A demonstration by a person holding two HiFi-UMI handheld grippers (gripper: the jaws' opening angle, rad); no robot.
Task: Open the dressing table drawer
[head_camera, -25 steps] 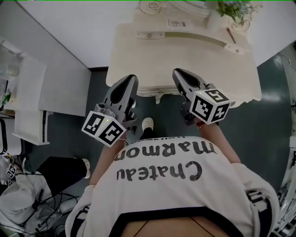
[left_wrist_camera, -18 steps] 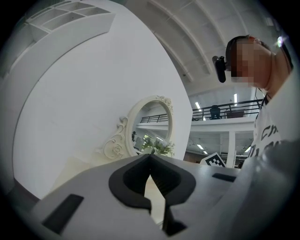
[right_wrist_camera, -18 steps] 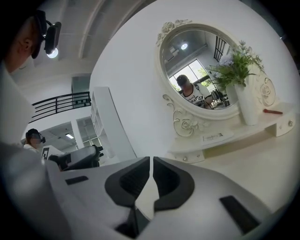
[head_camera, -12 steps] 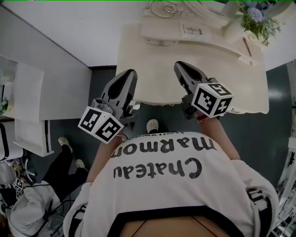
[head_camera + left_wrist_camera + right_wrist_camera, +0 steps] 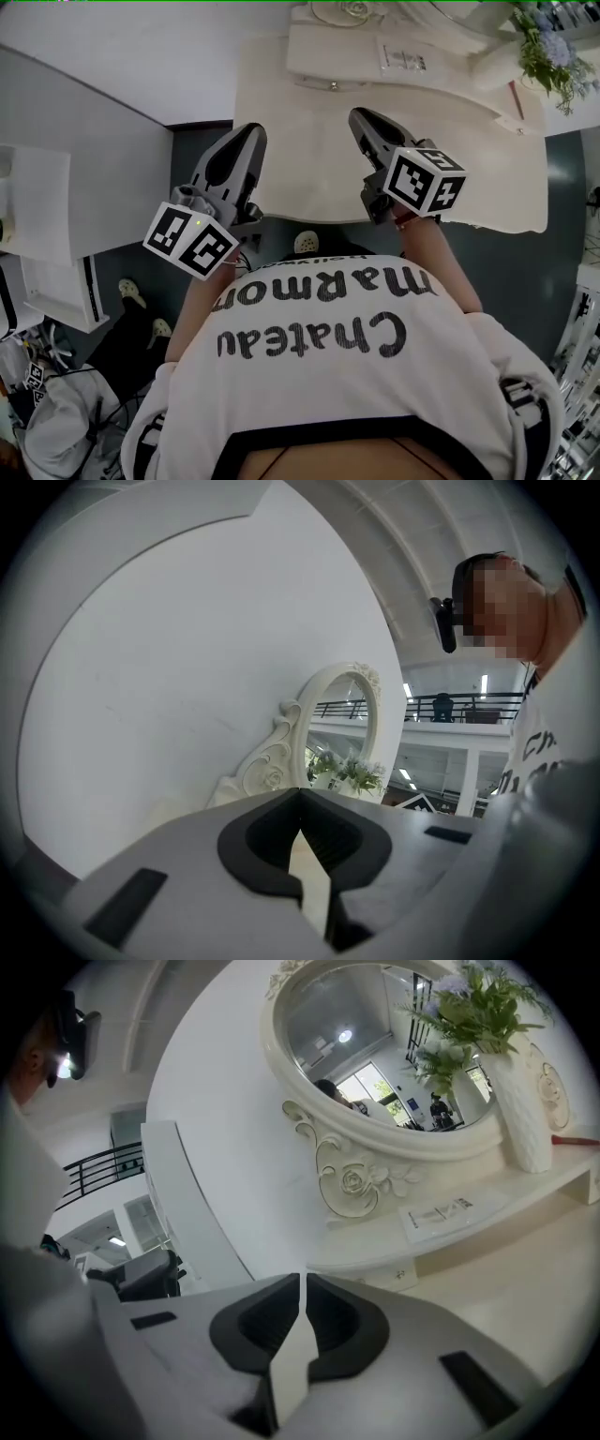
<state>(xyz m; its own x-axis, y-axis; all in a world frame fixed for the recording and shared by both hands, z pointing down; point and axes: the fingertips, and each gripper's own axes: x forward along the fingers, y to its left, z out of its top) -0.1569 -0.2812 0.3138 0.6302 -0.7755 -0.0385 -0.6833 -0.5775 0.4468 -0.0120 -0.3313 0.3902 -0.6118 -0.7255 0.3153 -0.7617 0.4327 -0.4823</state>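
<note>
Dressing table (image 5: 309, 169) stands straight ahead of you against the white wall. It is cream, with a curved front edge, a raised back shelf (image 5: 375, 66) and an oval mirror (image 5: 394, 1054) in a carved rose frame. Its drawer front does not show from above. The only writing you can read is on your shirt (image 5: 328, 328): "Chateau Marmon", upside down in the head view. The white card (image 5: 441, 1213) on the shelf carries print too small to read. A white vase of flowers (image 5: 516, 1101) stands right of the mirror. Your left gripper (image 5: 246, 136) sits at the top's left edge and your right gripper (image 5: 361, 117) is over the top. Both have their jaws closed tip to tip, holding nothing.
</note>
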